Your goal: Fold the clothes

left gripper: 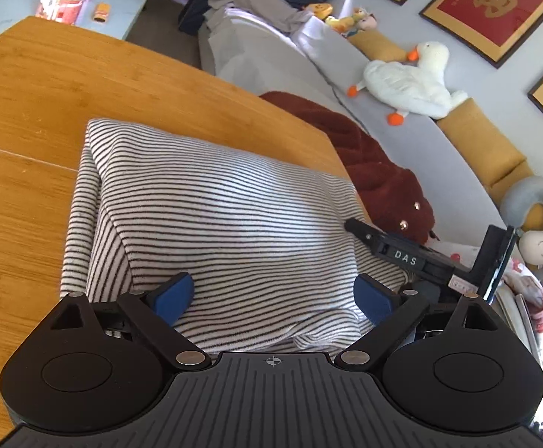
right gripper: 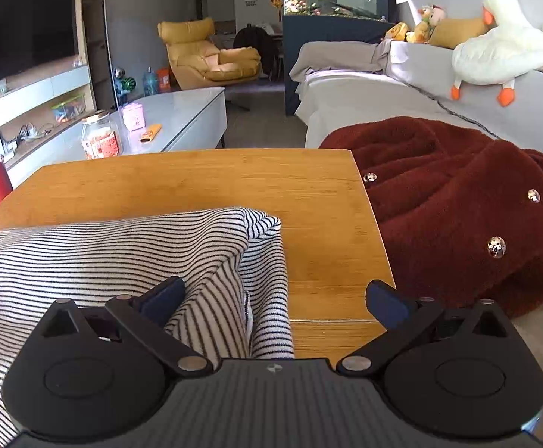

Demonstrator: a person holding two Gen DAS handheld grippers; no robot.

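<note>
A black-and-white striped garment (left gripper: 219, 209) lies folded in a thick bundle on the wooden table (left gripper: 28, 119). My left gripper (left gripper: 273, 293) stands open over the bundle's near edge, its blue pads apart with striped cloth lying between them, not pinched. The right gripper's black body (left gripper: 420, 257) shows at the bundle's right side in the left wrist view. In the right wrist view the striped garment (right gripper: 114, 250) fills the lower left. My right gripper (right gripper: 277, 298) is open over its right edge, one pad above the cloth, the other above bare table (right gripper: 327, 231).
A dark red fuzzy jacket (right gripper: 458, 201) with metal snaps lies on the grey sofa (right gripper: 346, 89) beside the table's right edge. A white plush goose (right gripper: 502, 48) sits on the sofa back. A jar (right gripper: 99, 138) stands on the low white table (right gripper: 189, 108) beyond.
</note>
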